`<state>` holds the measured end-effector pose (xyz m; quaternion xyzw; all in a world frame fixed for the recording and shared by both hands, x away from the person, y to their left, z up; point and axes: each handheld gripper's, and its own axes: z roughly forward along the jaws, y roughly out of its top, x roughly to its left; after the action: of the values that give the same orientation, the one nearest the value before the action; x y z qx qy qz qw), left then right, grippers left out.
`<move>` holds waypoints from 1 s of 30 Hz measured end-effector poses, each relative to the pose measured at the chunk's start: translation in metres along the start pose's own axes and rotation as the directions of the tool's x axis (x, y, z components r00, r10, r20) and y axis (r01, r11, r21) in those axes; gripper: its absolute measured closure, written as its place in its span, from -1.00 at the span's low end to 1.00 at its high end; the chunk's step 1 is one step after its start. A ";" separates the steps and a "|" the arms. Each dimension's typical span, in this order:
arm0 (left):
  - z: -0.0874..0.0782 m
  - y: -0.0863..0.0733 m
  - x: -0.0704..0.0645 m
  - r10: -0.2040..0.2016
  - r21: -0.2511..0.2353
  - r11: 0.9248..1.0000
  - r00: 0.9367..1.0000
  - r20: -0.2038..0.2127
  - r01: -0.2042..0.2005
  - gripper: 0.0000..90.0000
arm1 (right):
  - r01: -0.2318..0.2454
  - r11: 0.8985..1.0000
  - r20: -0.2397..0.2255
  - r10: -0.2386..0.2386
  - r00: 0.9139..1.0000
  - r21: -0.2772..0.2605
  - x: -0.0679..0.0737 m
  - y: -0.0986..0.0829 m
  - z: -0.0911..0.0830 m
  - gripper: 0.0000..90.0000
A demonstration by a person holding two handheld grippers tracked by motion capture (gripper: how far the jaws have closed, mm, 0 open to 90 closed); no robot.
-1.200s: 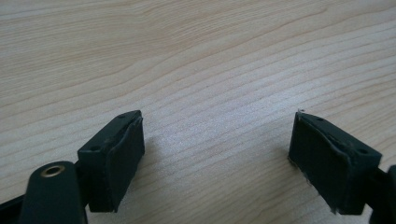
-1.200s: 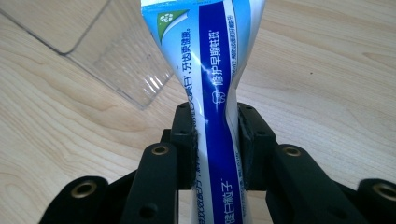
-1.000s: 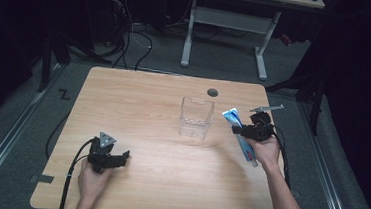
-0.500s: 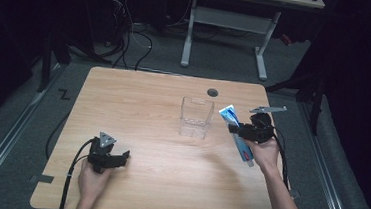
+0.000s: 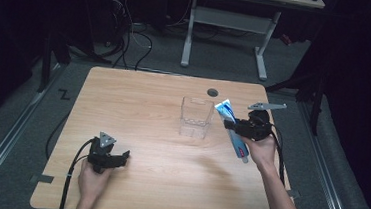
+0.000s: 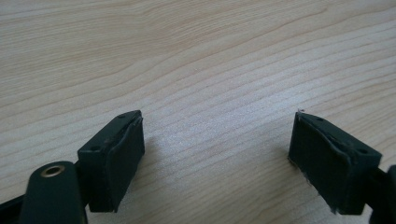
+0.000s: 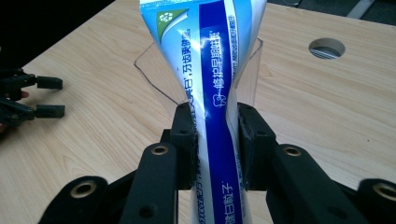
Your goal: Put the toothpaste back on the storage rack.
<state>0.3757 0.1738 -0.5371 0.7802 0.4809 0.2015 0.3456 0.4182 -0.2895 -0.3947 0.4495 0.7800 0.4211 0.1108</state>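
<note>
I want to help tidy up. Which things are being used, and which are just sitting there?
Being used:
blue and white toothpaste tube, clamped in the right gripper
clear plastic box-shaped cup

Just there:
left gripper, open, low over the light wooden table
round grommet hole

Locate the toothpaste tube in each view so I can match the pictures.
High view: the toothpaste tube is right of centre, slanted, clamped in the right gripper beside the clear container.
Left gripper view: not in it; bare table between open jaws.
Right gripper view: the tube runs up the centre, pinched between the jaws.
Shared landmark: the clear container, behind the tube.
</note>
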 end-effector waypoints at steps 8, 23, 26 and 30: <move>0.000 0.000 0.000 0.000 0.000 1.000 1.000 0.000 0.000 -0.58 | 0.024 1.000 -0.006 -0.024 1.000 -0.005 0.007 0.010 0.002 0.58; 0.000 0.000 0.000 0.000 0.000 1.000 1.000 0.000 0.000 -0.58 | 0.052 0.998 -0.016 -0.053 0.998 -0.017 0.016 0.028 0.008 0.58; 0.000 0.000 0.000 0.000 0.000 1.000 1.000 0.000 0.000 -0.58 | 0.058 0.998 -0.018 -0.059 0.998 -0.023 0.017 0.032 0.010 0.58; 0.000 0.000 0.000 0.000 0.000 1.000 1.000 0.000 0.000 -0.58 | 0.064 0.998 -0.016 -0.065 0.998 -0.025 0.020 0.036 0.011 0.58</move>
<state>0.3757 0.1738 -0.5371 0.7803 0.4808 0.2015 0.3455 0.4350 -0.2589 -0.3702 0.4192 0.7898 0.4304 0.1233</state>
